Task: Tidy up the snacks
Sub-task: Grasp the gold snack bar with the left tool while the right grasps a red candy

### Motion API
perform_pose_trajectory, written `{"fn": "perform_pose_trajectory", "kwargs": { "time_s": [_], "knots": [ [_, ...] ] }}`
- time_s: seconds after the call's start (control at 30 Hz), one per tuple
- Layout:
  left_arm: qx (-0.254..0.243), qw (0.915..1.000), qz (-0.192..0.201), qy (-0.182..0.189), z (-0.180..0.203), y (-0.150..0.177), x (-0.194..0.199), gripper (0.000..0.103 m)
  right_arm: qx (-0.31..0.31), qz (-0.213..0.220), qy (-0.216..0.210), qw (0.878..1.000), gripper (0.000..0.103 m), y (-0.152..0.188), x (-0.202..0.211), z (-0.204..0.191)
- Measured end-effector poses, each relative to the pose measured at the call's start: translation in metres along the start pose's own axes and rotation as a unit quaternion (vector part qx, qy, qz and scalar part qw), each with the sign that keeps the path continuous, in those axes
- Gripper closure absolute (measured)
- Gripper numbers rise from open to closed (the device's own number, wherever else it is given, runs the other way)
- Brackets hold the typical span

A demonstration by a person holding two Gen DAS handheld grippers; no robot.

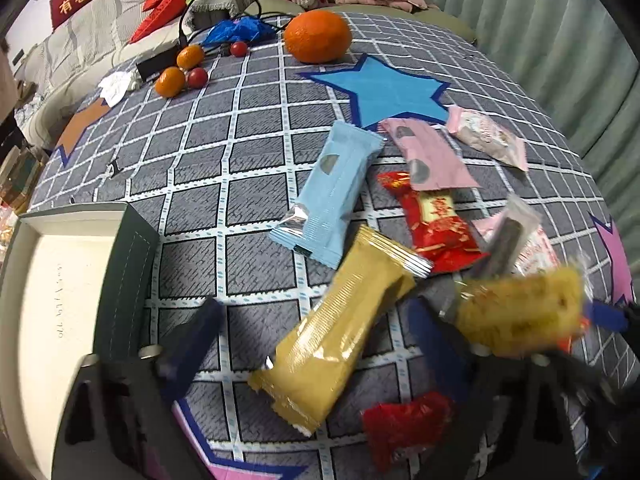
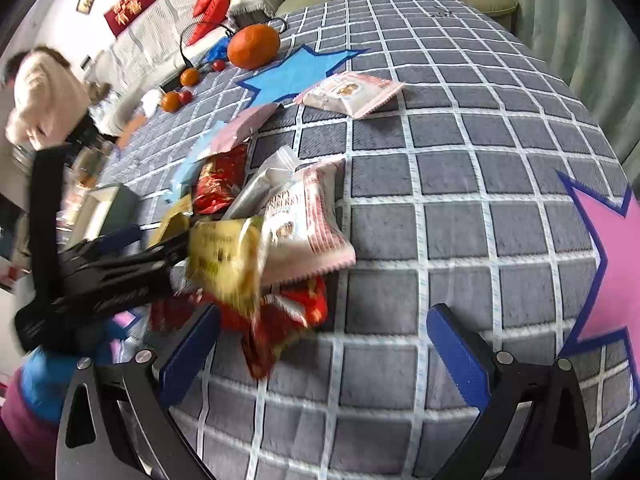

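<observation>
Checked cloth (image 1: 248, 200) with snacks heaped beside an open box (image 1: 132, 280).
My left tongs (image 1: 314, 308) stand released, a gold packet (image 1: 340, 332) lying loose between the fingers; the box just left of them shows only its white floor. My right tongs (image 2: 324, 318) gape over bare cloth, just right of the heap, a red packet (image 2: 280, 320) by one finger.

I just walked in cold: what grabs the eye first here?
A jumble of bright snack packets, with a long mustard-yellow packet nearest the left gripper, sprawls across the grey checked cloth. Behind it, a big orange sits beside a blue star patch.
</observation>
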State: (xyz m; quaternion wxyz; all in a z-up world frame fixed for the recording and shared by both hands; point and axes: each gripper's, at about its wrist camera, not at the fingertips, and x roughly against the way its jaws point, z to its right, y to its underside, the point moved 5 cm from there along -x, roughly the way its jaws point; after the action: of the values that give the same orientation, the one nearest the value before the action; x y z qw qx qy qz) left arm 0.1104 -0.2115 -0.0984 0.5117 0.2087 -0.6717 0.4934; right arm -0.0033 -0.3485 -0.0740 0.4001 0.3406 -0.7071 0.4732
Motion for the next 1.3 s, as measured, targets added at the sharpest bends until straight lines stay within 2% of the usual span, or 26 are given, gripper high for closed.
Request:
{"fn": "perform_pose_trajectory", "kwargs": {
  "time_s": [0.03,0.07,0.1,0.13,0.17,0.27,0.4,0.47,0.5,0.53,0.57,0.6,0.63,0.73,0.8,0.9,1.2,1.3],
  "knots": [
    [-0.004,1.0000,0.006,0.001,0.001,0.002,0.004,0.037,0.018,0.002,0.013,1.000,0.035,-0.001,0.001,-0.004],
    [-0.006,0.9999,0.009,0.002,0.002,0.003,0.007,0.046,0.027,0.002,0.014,1.000,0.046,0.000,0.001,-0.004],
    [-0.008,0.9999,0.012,0.001,0.002,0.004,0.009,0.063,0.033,-0.001,0.008,0.999,0.066,0.002,0.002,-0.005],
    [-0.006,0.9999,0.012,0.002,0.002,0.008,0.012,0.073,0.031,0.000,0.003,1.000,0.066,0.001,0.002,-0.003],
    [-0.001,0.9999,0.012,0.000,0.000,0.011,0.014,0.075,0.028,0.001,-0.001,1.000,0.066,0.004,0.005,0.000],
    [0.026,0.9996,0.009,-0.008,-0.007,0.036,0.027,0.076,0.028,0.002,-0.006,1.000,0.066,0.016,0.014,0.008],
    [0.037,0.9990,0.014,-0.019,-0.013,0.075,0.047,0.075,0.047,-0.005,0.008,0.999,0.066,0.041,0.029,0.025],
    [0.040,0.9987,0.021,-0.023,-0.014,0.087,0.054,0.068,0.043,-0.008,0.002,0.999,0.066,0.049,0.034,0.032],
    [0.037,0.9986,0.025,-0.028,-0.014,0.089,0.054,0.050,0.039,-0.009,-0.003,0.999,0.065,0.053,0.037,0.036],
    [0.035,0.9983,0.026,-0.038,-0.014,0.089,0.054,0.029,0.037,-0.009,-0.006,0.999,0.053,0.056,0.039,0.039],
    [0.038,0.9977,0.028,-0.048,-0.016,0.089,0.052,0.024,0.033,-0.005,0.002,0.999,0.043,0.056,0.040,0.041],
    [0.042,0.9977,0.027,-0.046,-0.017,0.088,0.050,0.023,0.031,-0.004,0.017,0.999,0.019,0.056,0.040,0.042],
    [0.050,0.9978,0.028,-0.033,-0.017,0.087,0.049,0.021,0.030,-0.002,0.026,0.999,0.010,0.055,0.040,0.043],
    [0.047,0.9980,0.028,-0.032,-0.015,0.084,0.044,0.015,0.021,-0.009,0.030,0.999,0.009,0.053,0.033,0.042],
    [0.045,0.9983,0.023,-0.030,-0.015,0.082,0.042,0.010,0.023,-0.014,0.049,0.998,0.000,0.051,0.027,0.040],
    [0.037,0.9990,0.010,-0.024,-0.011,0.081,0.036,0.000,0.045,-0.016,0.100,0.994,0.000,0.053,0.020,0.033],
    [0.037,0.9987,0.026,-0.024,-0.010,0.084,0.037,0.000,0.048,0.021,0.103,0.993,0.000,0.058,0.022,0.032],
    [0.032,0.9990,0.023,-0.022,-0.010,0.084,0.037,0.000,0.043,0.018,0.106,0.993,0.000,0.058,0.022,0.031]
  ]
}}
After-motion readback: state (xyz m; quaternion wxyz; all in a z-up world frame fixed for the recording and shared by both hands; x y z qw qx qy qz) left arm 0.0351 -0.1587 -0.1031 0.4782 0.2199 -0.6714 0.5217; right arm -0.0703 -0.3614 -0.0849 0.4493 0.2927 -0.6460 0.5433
